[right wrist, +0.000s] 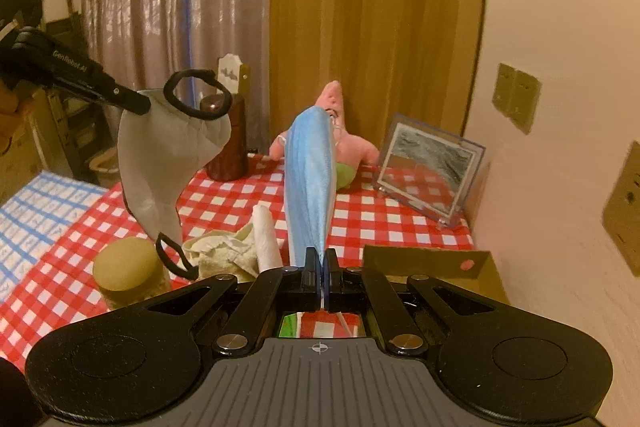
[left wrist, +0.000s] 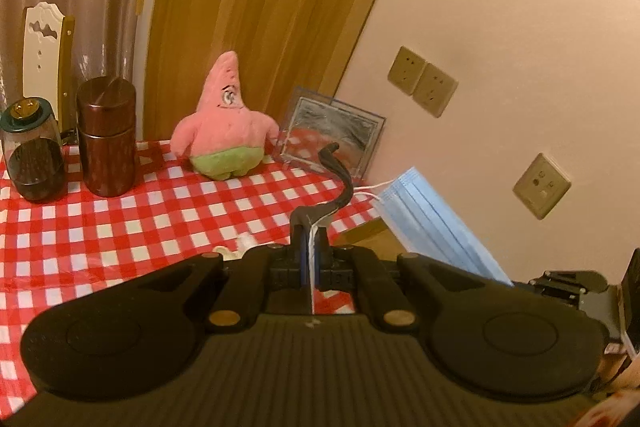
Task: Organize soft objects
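The left gripper (right wrist: 138,103) is clamped on a grey face mask (right wrist: 160,155) with black ear loops, held above the red checked tablecloth (right wrist: 400,215). The right gripper (right wrist: 321,259) is clamped on a blue surgical mask (right wrist: 310,179), raised before the pink starfish plush (left wrist: 226,123).

home | curtains (right wrist: 160,7) | checked tablecloth (left wrist: 120,227) | plush toy (left wrist: 224,123) | wall sockets (left wrist: 422,81)
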The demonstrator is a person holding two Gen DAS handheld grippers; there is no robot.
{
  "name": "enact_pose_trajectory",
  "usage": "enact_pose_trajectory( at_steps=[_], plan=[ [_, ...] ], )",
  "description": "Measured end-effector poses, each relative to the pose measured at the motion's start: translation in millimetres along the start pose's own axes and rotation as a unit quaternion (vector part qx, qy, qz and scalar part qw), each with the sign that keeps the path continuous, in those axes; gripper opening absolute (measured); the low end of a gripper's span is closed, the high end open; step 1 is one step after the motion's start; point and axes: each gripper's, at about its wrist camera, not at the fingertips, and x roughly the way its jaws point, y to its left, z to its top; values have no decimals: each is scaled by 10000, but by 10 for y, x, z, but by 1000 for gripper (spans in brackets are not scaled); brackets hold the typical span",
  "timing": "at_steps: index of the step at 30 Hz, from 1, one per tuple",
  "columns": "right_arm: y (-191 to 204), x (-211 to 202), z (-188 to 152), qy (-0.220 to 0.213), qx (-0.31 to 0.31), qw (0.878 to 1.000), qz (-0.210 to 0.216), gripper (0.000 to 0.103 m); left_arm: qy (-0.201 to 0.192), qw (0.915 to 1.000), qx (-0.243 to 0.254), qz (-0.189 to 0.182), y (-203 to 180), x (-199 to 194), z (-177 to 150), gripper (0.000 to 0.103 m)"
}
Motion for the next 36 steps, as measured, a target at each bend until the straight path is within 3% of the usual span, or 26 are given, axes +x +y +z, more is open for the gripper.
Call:
enact_pose_trajectory(
  at_steps=[14,36],
  plan=[
    [-157,-582,-219,-166,552,9979,-307,1,-107,9998,-80,-124,-944,-105,-376,2],
    [-836,-1091,-755,-95,1066,9875,-1154,1,245,9981,-105,-559,-1985,512,-726,2]
  ],
)
